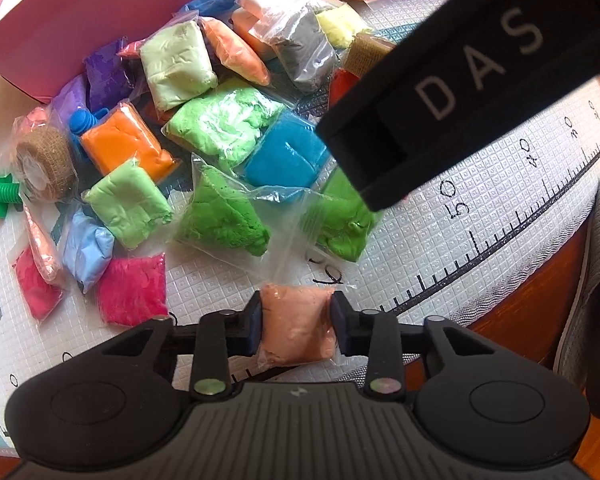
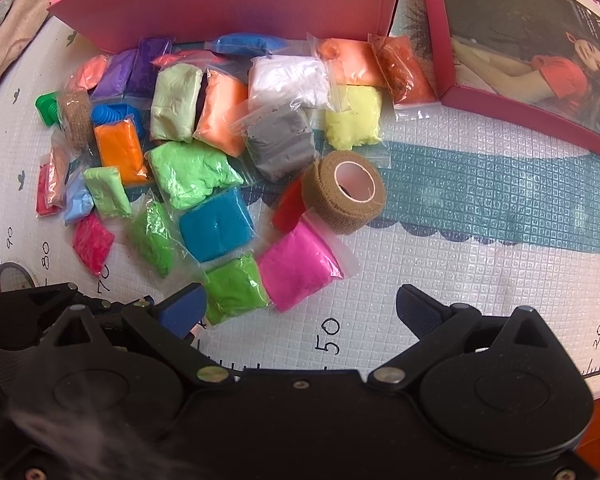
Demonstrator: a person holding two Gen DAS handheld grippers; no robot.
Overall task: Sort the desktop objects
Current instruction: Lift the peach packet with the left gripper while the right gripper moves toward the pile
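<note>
My left gripper (image 1: 296, 326) is shut on a peach clay bag (image 1: 298, 330) and holds it above the mat's near edge. Several bagged clay blocks lie in a heap on the mat: blue (image 1: 286, 156), green (image 1: 222, 216), orange (image 1: 126, 142), magenta (image 1: 134, 290). My right gripper (image 2: 300, 308) is open and empty, just in front of a green bag (image 2: 236, 288) and a pink bag (image 2: 298, 264). A tan bandage roll (image 2: 346, 190) stands beside the pink bag. The right gripper's black body (image 1: 460, 80) crosses the left wrist view at upper right.
A pink box wall (image 2: 228, 4) stands behind the heap, and a pink lid (image 2: 532, 52) with a printed picture lies at the right. A second tan roll (image 1: 46, 164), a green plastic bolt (image 1: 0, 196) and a blue bolt (image 1: 82, 122) lie at the left. The mat (image 2: 480, 272) has a printed ruler.
</note>
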